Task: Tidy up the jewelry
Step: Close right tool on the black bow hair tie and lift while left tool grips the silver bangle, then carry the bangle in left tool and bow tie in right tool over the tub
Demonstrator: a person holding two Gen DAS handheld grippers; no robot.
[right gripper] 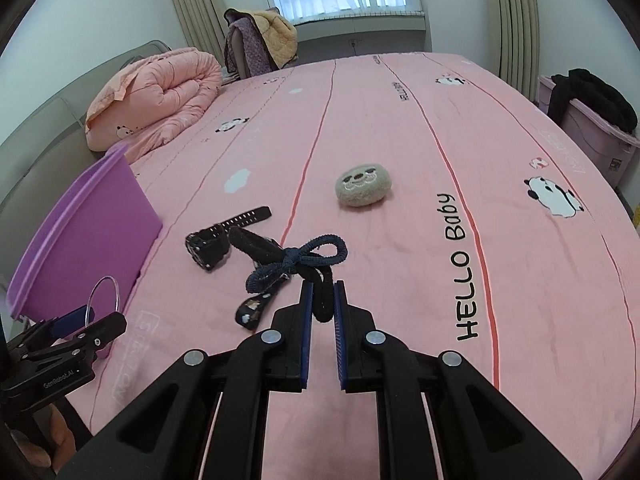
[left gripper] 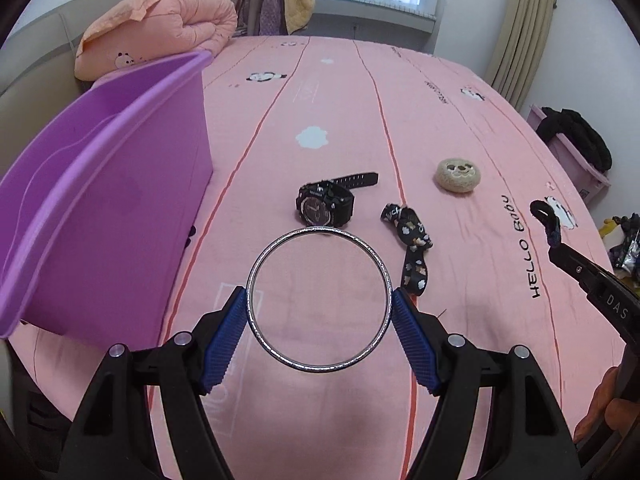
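Bangle (left gripper: 318, 299) sits clamped across its width between the blue pads (left gripper: 226, 342) of the left gripper (left gripper: 318, 320), which is why those jaws stand so far apart: the ring itself props them open. It hangs clear of the bed (left gripper: 460, 120), just beside the purple bin (left gripper: 100, 184) at the bed's left edge, which I judge to be where it is headed. The right gripper (right gripper: 323, 300) is pressed together on a black hair tie (right gripper: 322, 292), knotted with a dark blue hair tie (right gripper: 296, 260) that dangles in loops ahead of the fingertips. Holding one item in each tool suggests both are meant for the bin.

Still on the sheet, near the middle of the bed, are a watch (left gripper: 324, 202), a printed strap (left gripper: 412, 248) and, further toward the right edge, a round beige plush (left gripper: 458, 175).

The left wrist view shows the bangle full-face, both pads touching its rim, and the bin's inside wall, though not what lies in it. Of the right tool it catches only the tip at the frame's right, with the ties as a dark tangle. The right wrist view makes the pinch on the tie plain, and shows the left tool from the side with the bangle upright against the bin's outer wall. There the strap is largely hidden behind the ties.
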